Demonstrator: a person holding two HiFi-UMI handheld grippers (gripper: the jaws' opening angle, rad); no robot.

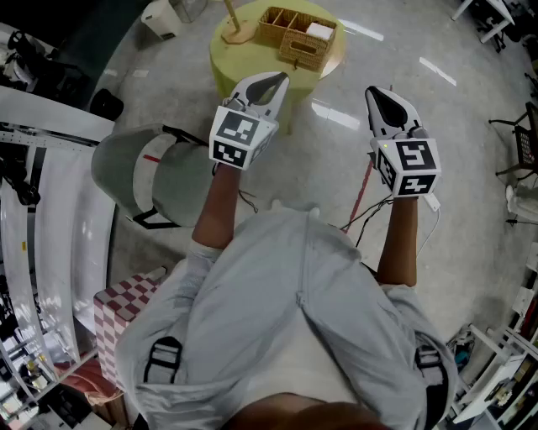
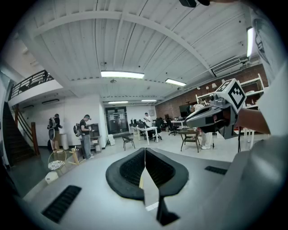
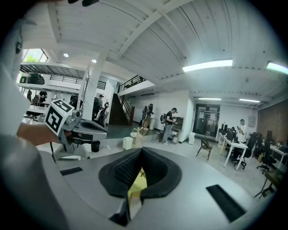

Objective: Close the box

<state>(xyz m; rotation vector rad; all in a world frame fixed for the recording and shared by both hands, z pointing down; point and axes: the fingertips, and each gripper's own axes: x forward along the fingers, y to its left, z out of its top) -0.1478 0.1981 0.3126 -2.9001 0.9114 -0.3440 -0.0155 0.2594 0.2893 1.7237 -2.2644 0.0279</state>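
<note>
A woven box [image 1: 298, 34] with open compartments stands on a round yellow-green table [image 1: 252, 63] at the top of the head view, beside a wooden stand [image 1: 235, 25]. My left gripper [image 1: 273, 81] is held in the air in front of the table, short of the box, jaws shut and empty. My right gripper [image 1: 376, 94] hovers to the right over bare floor, also shut with nothing in it. In the left gripper view the pads [image 2: 135, 168] meet and the right gripper [image 2: 211, 114] shows beyond. The right gripper view shows closed pads [image 3: 126, 168] and the left gripper [image 3: 81, 128].
A grey-green rounded seat [image 1: 143, 172] stands left of me, with a red-checked box [image 1: 122, 311] lower left. Cables [image 1: 361, 201] run across the floor between my arms. A black chair [image 1: 521, 143] is at the far right. People stand far off in the hall [image 3: 170, 123].
</note>
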